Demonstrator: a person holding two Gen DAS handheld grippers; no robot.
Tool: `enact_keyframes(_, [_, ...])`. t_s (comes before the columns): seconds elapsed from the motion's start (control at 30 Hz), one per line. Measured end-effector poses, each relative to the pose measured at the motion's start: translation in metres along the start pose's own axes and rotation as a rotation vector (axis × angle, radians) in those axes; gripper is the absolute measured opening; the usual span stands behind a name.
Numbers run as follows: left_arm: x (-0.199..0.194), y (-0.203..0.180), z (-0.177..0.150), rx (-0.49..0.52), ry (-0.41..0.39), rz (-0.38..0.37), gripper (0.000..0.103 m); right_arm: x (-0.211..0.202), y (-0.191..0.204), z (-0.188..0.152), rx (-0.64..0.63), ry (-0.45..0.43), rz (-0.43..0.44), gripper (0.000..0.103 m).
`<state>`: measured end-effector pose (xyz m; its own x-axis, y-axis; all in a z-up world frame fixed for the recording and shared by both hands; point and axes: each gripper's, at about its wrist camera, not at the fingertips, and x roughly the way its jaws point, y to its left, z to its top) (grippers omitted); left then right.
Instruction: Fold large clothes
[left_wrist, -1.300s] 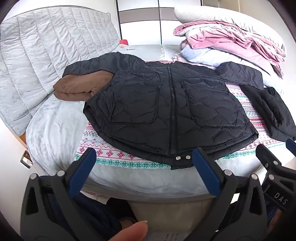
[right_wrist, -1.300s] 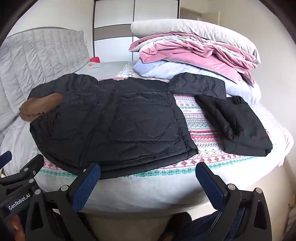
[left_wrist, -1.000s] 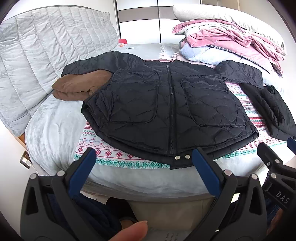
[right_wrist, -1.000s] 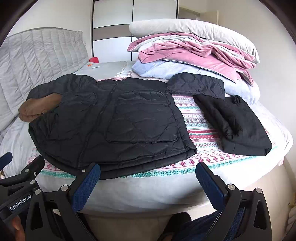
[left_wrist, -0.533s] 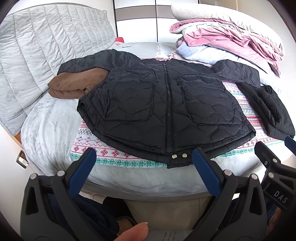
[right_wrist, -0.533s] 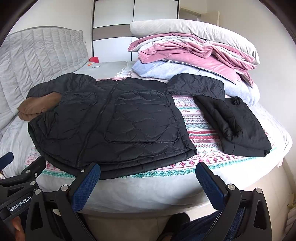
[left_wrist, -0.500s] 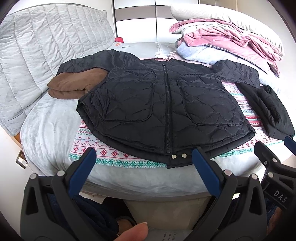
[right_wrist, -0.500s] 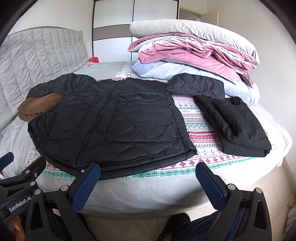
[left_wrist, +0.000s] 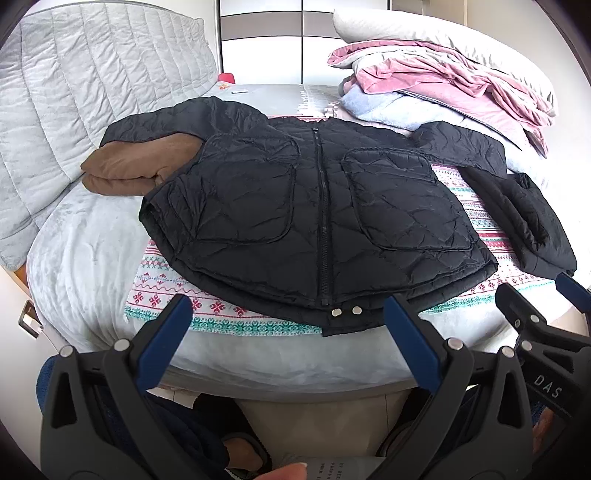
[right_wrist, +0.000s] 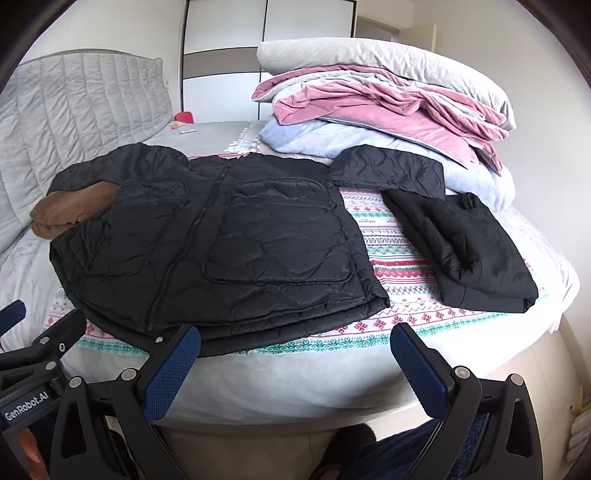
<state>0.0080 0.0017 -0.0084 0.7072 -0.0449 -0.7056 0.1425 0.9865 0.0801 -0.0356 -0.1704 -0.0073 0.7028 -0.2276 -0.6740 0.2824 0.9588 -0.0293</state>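
Black quilted jacket (left_wrist: 317, 214) lies flat, zipped, on the patterned blanket (right_wrist: 388, 254), hem toward 6 o'clock. Left gripper (left_wrist: 288, 328) and right gripper (right_wrist: 295, 354) both hover short of it, jaws wide apart. Folded black garment (right_wrist: 469, 251) sits around 3 o'clock.

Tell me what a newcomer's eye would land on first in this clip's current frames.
First, the black quilted jacket spread flat, zipped, across the middle of the bed. Next, the heap of pink and pale bedding at the far right, with a folded black garment lying in front of it. Both open grippers, left and right, hover at the near edge, touching nothing.
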Motion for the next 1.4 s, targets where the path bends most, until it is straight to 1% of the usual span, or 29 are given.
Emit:
enact_keyframes(0.07, [0.001,0.004,-0.001,-0.029,-0.009,-0.007,0.103,0.001,0.001,0.000,-0.011,-0.001,-0.014,0.103])
enact_keyframes(0.2, [0.007,0.009,-0.002,-0.053,-0.008,-0.019,0.103,0.004,0.001,0.000,-0.013,-0.001,-0.023,0.103])
enact_keyframes(0.33, [0.015,0.014,-0.003,-0.072,0.011,-0.035,0.103,0.009,0.000,-0.001,-0.025,0.005,-0.038,0.103])
enact_keyframes(0.37, [0.017,0.015,-0.003,-0.072,0.013,-0.032,0.103,0.011,0.000,-0.001,-0.042,0.013,-0.056,0.103])
enact_keyframes(0.43, [0.020,0.020,-0.004,-0.072,0.008,-0.034,0.103,0.019,-0.005,-0.003,-0.010,0.022,-0.047,0.103])
enact_keyframes(0.53, [0.026,0.032,-0.004,-0.111,0.012,-0.037,0.103,0.028,-0.014,-0.004,0.006,0.033,-0.070,0.103])
enact_keyframes(0.6, [0.031,0.040,-0.003,-0.125,0.025,-0.048,0.103,0.036,-0.024,-0.004,0.038,0.034,-0.054,0.103])
enact_keyframes(0.67, [0.037,0.050,-0.001,-0.139,0.036,-0.027,0.103,0.043,-0.032,-0.005,0.072,0.043,-0.041,0.103])
enact_keyframes(0.73, [0.039,0.064,0.000,-0.166,0.023,0.015,0.103,0.049,-0.039,-0.006,0.091,0.046,-0.049,0.103])
enact_keyframes(0.77, [0.040,0.068,0.001,-0.167,0.022,0.022,0.103,0.051,-0.042,-0.006,0.094,0.039,-0.048,0.103])
enact_keyframes(0.8, [0.042,0.073,0.002,-0.169,0.019,0.018,0.103,0.053,-0.044,-0.006,0.092,0.029,-0.040,0.103])
enact_keyframes(0.87, [0.046,0.084,0.007,-0.172,0.012,0.014,0.103,0.058,-0.046,-0.005,0.085,0.049,-0.030,0.103])
enact_keyframes(0.93, [0.054,0.099,0.015,-0.193,0.009,0.025,0.103,0.069,-0.057,-0.001,0.108,0.080,0.009,0.103])
enact_keyframes(0.97, [0.060,0.108,0.019,-0.210,0.013,0.037,0.103,0.078,-0.068,0.001,0.149,0.086,0.045,0.103])
enact_keyframes(1.03, [0.074,0.127,0.028,-0.254,0.023,0.071,0.103,0.097,-0.096,0.005,0.266,0.138,0.131,0.103])
enact_keyframes(1.07, [0.082,0.136,0.031,-0.272,0.034,0.089,0.103,0.106,-0.109,0.005,0.322,0.155,0.161,0.103])
enact_keyframes(1.1, [0.091,0.145,0.034,-0.290,0.045,0.100,0.103,0.115,-0.122,0.007,0.377,0.167,0.184,0.103])
enact_keyframes(1.17, [0.115,0.161,0.039,-0.318,0.093,0.111,0.103,0.129,-0.135,0.012,0.426,0.194,0.210,0.102])
enact_keyframes(1.2, [0.125,0.165,0.040,-0.328,0.114,0.110,0.103,0.138,-0.140,0.014,0.456,0.207,0.232,0.100])
enact_keyframes(1.23, [0.137,0.170,0.040,-0.337,0.128,0.101,0.102,0.146,-0.142,0.016,0.476,0.225,0.252,0.095])
enact_keyframes(1.27, [0.143,0.172,0.040,-0.342,0.138,0.099,0.097,0.152,-0.143,0.017,0.487,0.235,0.259,0.086])
enact_keyframes(1.3, [0.151,0.173,0.039,-0.351,0.154,0.103,0.088,0.162,-0.142,0.018,0.494,0.257,0.254,0.081])
enact_keyframes(1.33, [0.158,0.176,0.037,-0.371,0.168,0.098,0.083,0.170,-0.139,0.017,0.487,0.272,0.238,0.073])
enact_keyframes(1.37, [0.163,0.177,0.036,-0.387,0.179,0.081,0.074,0.176,-0.136,0.016,0.479,0.286,0.223,0.065])
enact_keyframes(1.4, [0.167,0.178,0.034,-0.399,0.189,0.060,0.072,0.185,-0.135,0.013,0.479,0.307,0.206,0.059])
